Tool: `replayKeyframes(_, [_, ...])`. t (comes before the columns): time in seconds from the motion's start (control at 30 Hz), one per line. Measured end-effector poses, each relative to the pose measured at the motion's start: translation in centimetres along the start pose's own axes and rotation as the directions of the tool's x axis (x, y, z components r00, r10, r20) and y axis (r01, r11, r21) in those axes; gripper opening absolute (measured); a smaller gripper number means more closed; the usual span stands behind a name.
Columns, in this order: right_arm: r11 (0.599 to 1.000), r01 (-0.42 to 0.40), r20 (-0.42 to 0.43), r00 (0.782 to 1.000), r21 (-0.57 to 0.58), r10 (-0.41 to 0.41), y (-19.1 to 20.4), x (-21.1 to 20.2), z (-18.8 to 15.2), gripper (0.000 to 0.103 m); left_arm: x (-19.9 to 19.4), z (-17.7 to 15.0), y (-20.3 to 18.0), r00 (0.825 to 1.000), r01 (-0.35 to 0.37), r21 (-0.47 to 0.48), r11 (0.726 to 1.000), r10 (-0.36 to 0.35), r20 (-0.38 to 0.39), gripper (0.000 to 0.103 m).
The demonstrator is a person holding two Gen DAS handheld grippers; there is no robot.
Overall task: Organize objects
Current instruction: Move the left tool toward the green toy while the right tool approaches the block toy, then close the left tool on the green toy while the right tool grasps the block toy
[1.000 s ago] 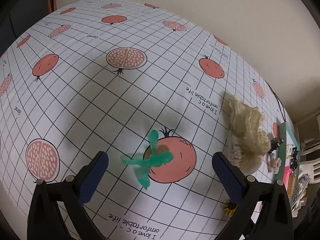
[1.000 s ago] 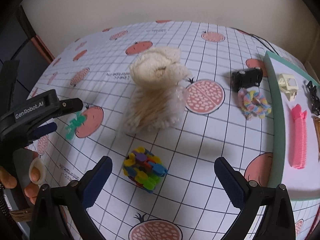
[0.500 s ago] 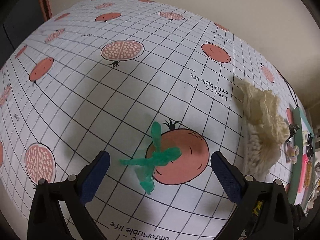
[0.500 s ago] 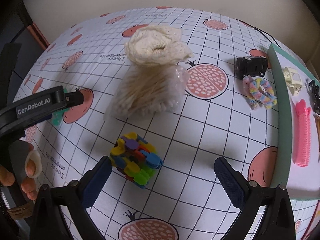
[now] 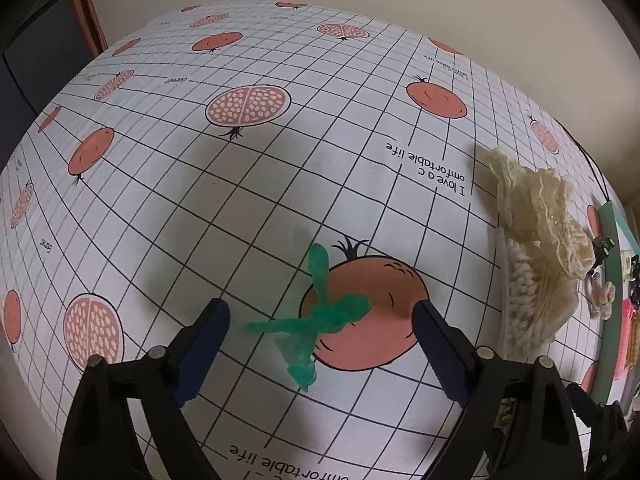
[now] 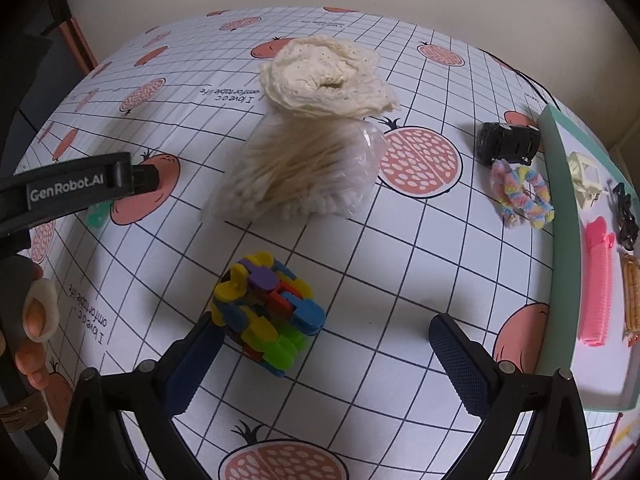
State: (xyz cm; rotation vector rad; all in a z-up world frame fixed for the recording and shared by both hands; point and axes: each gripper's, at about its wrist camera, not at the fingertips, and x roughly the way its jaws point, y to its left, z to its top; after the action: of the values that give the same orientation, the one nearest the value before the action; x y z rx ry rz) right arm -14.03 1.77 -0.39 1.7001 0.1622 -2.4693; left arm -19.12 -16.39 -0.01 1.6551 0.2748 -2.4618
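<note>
A green dragonfly-shaped toy point(image 5: 316, 320) lies on the pomegranate-print tablecloth point(image 5: 240, 200), between the fingers of my open left gripper point(image 5: 320, 320), which hovers just above it. In the right wrist view a multicoloured block cluster point(image 6: 268, 312) sits by the left finger of my open right gripper point(image 6: 324, 340). Further back lie a bag of cotton swabs point(image 6: 296, 172) and a cream crocheted cloth point(image 6: 324, 76). A black toy car point(image 6: 506, 142) and a pastel scrunchie point(image 6: 520, 192) rest near a teal-rimmed tray point(image 6: 560, 240).
The tray holds a pink hair clip point(image 6: 598, 280), a cream claw clip point(image 6: 584, 176), a black clip point(image 6: 626, 216) and a yellowish comb-like piece point(image 6: 632, 296). A person's hand point(image 6: 32, 320) holds the left gripper body point(image 6: 68, 192). A wall stands behind the table.
Both grippers moved lower and closer to the table. The left one now straddles the green toy; the block cluster now sits beside the right gripper's left finger.
</note>
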Motion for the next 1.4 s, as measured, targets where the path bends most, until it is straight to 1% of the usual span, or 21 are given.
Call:
replayKeyframes(0.1, [1.0, 0.004, 0.002, 1.0, 0.02, -0.004, 0.0, 0.0, 0.0, 0.103, 0.0, 0.0, -0.1, 1.0, -0.006, 0.001, 1.0, 0.006, 0.001, 0.09])
replayKeyframes(0.3, [1.0, 0.004, 0.006, 1.0, 0.005, -0.004, 0.0, 0.1, -0.2, 0.103, 0.1, -0.1, -0.4, 1.0, -0.016, 0.012, 1.0, 0.016, 0.001, 0.089])
replayKeyframes(0.33, [1.0, 0.001, 0.002, 1.0, 0.0, -0.001, 0.1, 0.2, -0.1, 0.103, 0.0, -0.1, -0.5, 1.0, -0.019, 0.017, 1.0, 0.019, 0.002, 0.088])
replayKeyframes(0.4, [1.0, -0.003, 0.001, 1.0, -0.008, 0.003, 0.0, 0.1, -0.1, 0.103, 0.2, 0.1, -1.0, 0.999, -0.033, 0.025, 0.999, 0.032, 0.008, 0.079])
replayKeyframes(0.47, [1.0, -0.007, -0.005, 1.0, -0.016, 0.007, 0.0, 0.1, -0.2, 0.103, 0.1, 0.2, -1.1, 1.0, -0.026, 0.028, 0.999, 0.026, 0.01, 0.078])
replayKeyframes(0.53, [1.0, -0.011, -0.009, 1.0, -0.024, 0.011, 0.0, 0.0, -0.2, 0.1, 0.1, 0.2, -1.2, 0.999, -0.03, 0.032, 0.999, 0.029, 0.012, 0.074])
replayKeyframes(0.6, [0.999, -0.015, -0.007, 1.0, -0.031, 0.014, 0.0, -0.2, -0.2, 0.092, -0.1, 0.1, -0.9, 0.999, -0.034, 0.033, 0.999, 0.034, 0.015, 0.067])
replayKeyframes(0.63, [0.999, -0.017, -0.005, 1.0, -0.035, 0.016, 0.0, -0.4, -0.1, 0.09, -0.3, 0.0, -0.7, 0.999, -0.032, 0.032, 0.999, 0.032, 0.016, 0.065])
replayKeyframes(0.7, [0.999, -0.022, 0.001, 1.0, -0.049, 0.022, -0.2, -0.8, -0.3, 0.08, -0.4, 0.0, -0.5, 0.999, -0.03, 0.032, 0.999, 0.029, 0.017, 0.059])
replayKeyframes(0.73, [0.998, -0.025, 0.001, 1.0, -0.055, 0.025, -0.2, -0.9, -0.3, 0.079, -0.4, 0.0, -0.5, 0.999, -0.029, 0.031, 0.999, 0.028, 0.017, 0.058])
replayKeyframes(0.83, [0.997, -0.029, 0.006, 1.0, -0.067, 0.029, -0.1, -1.1, -0.1, 0.066, -0.2, 0.2, -0.7, 0.999, -0.032, 0.033, 0.999, 0.032, 0.016, 0.055])
replayKeyframes(0.9, [0.998, -0.027, 0.011, 1.0, -0.06, 0.028, -0.4, -1.2, 0.2, 0.05, -0.4, 0.2, -0.8, 0.999, -0.03, 0.038, 0.999, 0.029, 0.018, 0.047])
replayKeyframes(0.93, [0.998, -0.029, 0.012, 0.999, -0.051, 0.03, -0.6, -1.3, 0.2, 0.049, -0.4, 0.3, -0.8, 1.0, -0.027, 0.04, 0.999, 0.026, 0.017, 0.046])
replayKeyframes(1.0, [0.998, -0.042, 0.014, 0.999, -0.041, 0.042, -1.0, -1.1, 0.6, 0.046, -0.4, 0.2, -0.9, 1.0, -0.021, 0.041, 0.999, 0.021, 0.019, 0.04])
replayKeyframes(1.03, [0.998, -0.042, 0.015, 0.999, -0.041, 0.042, -0.9, -1.0, 0.6, 0.044, -0.5, 0.2, -0.9, 1.0, -0.021, 0.043, 0.999, 0.02, 0.019, 0.04])
replayKeyframes(1.1, [0.998, -0.037, 0.016, 0.999, -0.041, 0.038, -0.8, -0.8, 0.9, 0.035, -0.5, 0.2, -1.0, 1.0, -0.017, 0.042, 0.999, 0.016, 0.02, 0.036])
replayKeyframes(1.17, [0.999, -0.037, 0.017, 0.999, -0.033, 0.038, -0.9, -1.0, 0.6, 0.03, -0.5, 0.1, -1.0, 1.0, -0.02, 0.041, 0.999, 0.019, 0.02, 0.03])
replayKeyframes(1.37, [0.998, -0.057, 0.018, 0.998, 0.007, 0.057, -1.8, -1.4, 0.3, 0.016, -0.6, 0.0, -1.1, 1.0, -0.02, 0.039, 0.999, 0.02, 0.019, 0.029])
replayKeyframes(1.4, [0.998, -0.062, 0.017, 0.998, 0.011, 0.062, -2.0, -1.3, 0.4, 0.015, -0.6, 0.0, -1.1, 1.0, -0.022, 0.037, 0.999, 0.021, 0.019, 0.028])
